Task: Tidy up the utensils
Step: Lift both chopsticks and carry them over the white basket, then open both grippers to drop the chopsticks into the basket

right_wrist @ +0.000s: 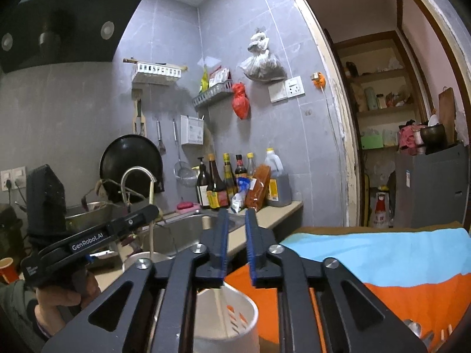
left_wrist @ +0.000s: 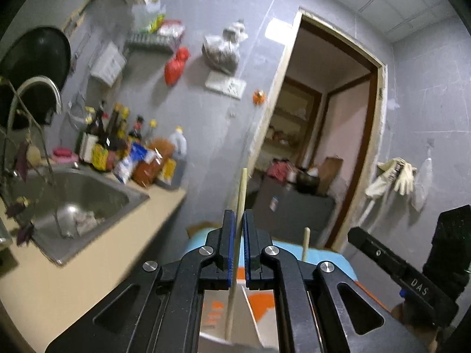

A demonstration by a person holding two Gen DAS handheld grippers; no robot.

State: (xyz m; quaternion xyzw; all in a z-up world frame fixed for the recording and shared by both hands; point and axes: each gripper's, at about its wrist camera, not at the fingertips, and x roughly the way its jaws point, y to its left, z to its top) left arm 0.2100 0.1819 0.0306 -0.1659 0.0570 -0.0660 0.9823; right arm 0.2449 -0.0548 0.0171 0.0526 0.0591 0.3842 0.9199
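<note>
Far left in the left wrist view, steel sink [left_wrist: 85,197] set into beige counter [left_wrist: 97,259], counter edge running diagonally toward lens; faucet [left_wrist: 38,88] arcs over the basin, bottles [left_wrist: 117,144] crowd the back corner by the wall. Centre: left gripper [left_wrist: 238,250] clenched on a wooden chopstick [left_wrist: 240,194], held near upright, slightly tilted, top end free in open air in front of the doorway [left_wrist: 326,135], lower end reaching down into the white holder [left_wrist: 235,317] below the jaws. Second chopstick [left_wrist: 305,244] pokes up just right of the gripper, its base hidden. Blue-and-orange cloth [left_wrist: 332,259] beyond the fingers. Right edge: other gripper's black body, apart from the left one.

Right wrist view, left to right: left gripper [right_wrist: 147,214] seen side-on over the sink [right_wrist: 188,229], hand [right_wrist: 59,297] around its grip. Centre: right gripper [right_wrist: 237,244] released, blue pads parted with nothing between them, hovering above the white holder [right_wrist: 226,320]; holder rim sits just under the fingers, divider and slots visible inside. Counter end [right_wrist: 288,206] stops short of the doorway [right_wrist: 391,103]. Right: cloth [right_wrist: 382,253] covers the table, its far edge straight, open floor-side gap toward the grey cabinet [right_wrist: 432,185]. Spoons [right_wrist: 415,328] lie at the lower right corner, partly cut off.
</note>
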